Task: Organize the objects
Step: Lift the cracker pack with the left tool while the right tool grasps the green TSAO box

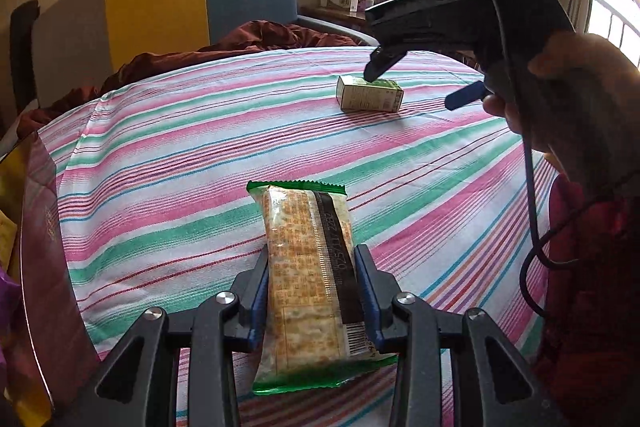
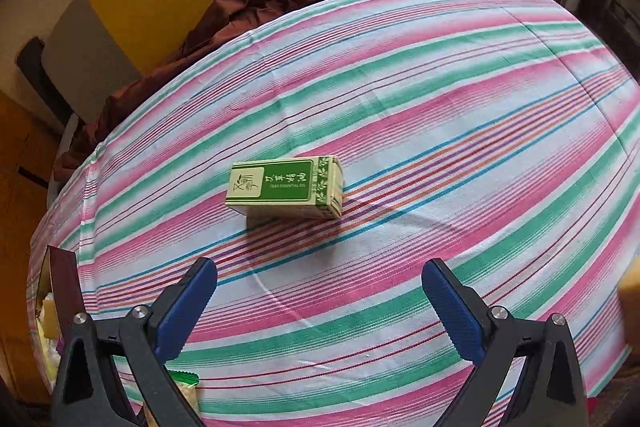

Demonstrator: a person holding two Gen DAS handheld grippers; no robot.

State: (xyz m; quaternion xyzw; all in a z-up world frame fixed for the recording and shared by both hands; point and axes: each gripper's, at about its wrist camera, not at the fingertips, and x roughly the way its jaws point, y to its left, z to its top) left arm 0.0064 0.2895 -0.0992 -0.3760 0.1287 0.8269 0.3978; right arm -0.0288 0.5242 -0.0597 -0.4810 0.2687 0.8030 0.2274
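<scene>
**Cracker packet gripped, small box lying free**

The cracker packet [image 1: 310, 279] stands at lower centre of the left view, long axis running away from the camera, clamped between the left gripper [image 1: 312, 291] pads. The right gripper [image 2: 320, 307] gapes wide, holding nothing, above the green box [image 2: 286, 187], which lies lengthwise across mid-frame on the striped cloth [image 2: 440, 107]. A dark red carton [image 1: 44, 247] sits at far left.

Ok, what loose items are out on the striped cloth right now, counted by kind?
Snack packets: 1, the cracker packet clamped in the left tool
Small cartons: 1, the green essential oil box lying ahead of the open right tool
Total: 2
</scene>
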